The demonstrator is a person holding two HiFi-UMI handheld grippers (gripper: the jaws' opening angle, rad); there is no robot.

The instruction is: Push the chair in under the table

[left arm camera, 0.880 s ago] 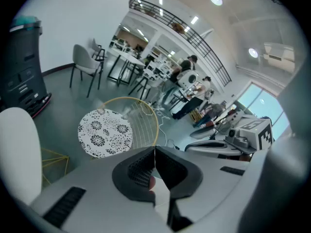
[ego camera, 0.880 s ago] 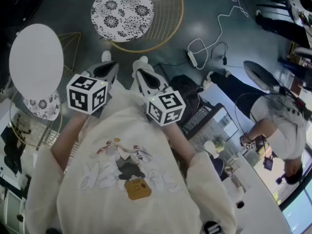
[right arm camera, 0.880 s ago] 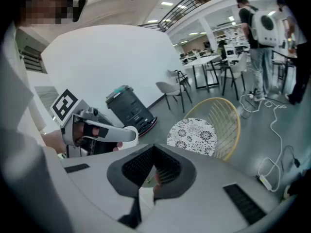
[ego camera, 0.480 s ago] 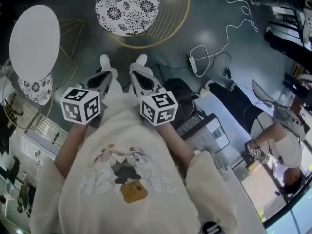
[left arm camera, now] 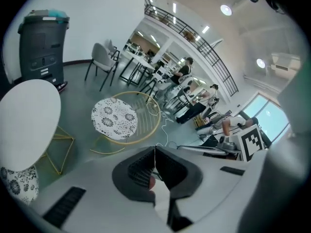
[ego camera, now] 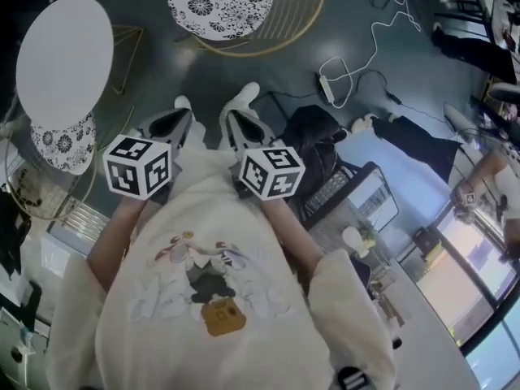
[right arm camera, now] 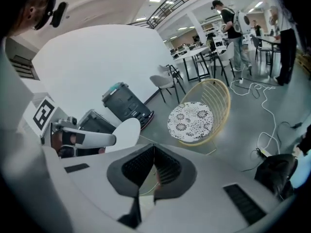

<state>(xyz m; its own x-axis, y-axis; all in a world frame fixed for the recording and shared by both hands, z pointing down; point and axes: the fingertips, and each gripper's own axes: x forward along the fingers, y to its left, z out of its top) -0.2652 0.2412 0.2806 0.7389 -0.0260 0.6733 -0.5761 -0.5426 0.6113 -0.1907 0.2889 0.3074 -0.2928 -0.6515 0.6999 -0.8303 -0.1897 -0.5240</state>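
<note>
Evidently nothing is in contact yet. The left tool [ego camera: 174,125] and the right tool [ego camera: 240,130] are both pinched together with nothing between their jaws. They are held side by side close to the person's body, angled down and forward. The round gold wire-frame chair with the black-and-white floral cushion [ego camera: 219,2] stands ahead, well apart from both tools. It is beside, not under, the round white desk on gold wire legs [ego camera: 65,51]. The step in hand looks like the approach. Next, the tools likely need to meet the chair's rim on its far side from the desk and press it towards the desk.
</note>
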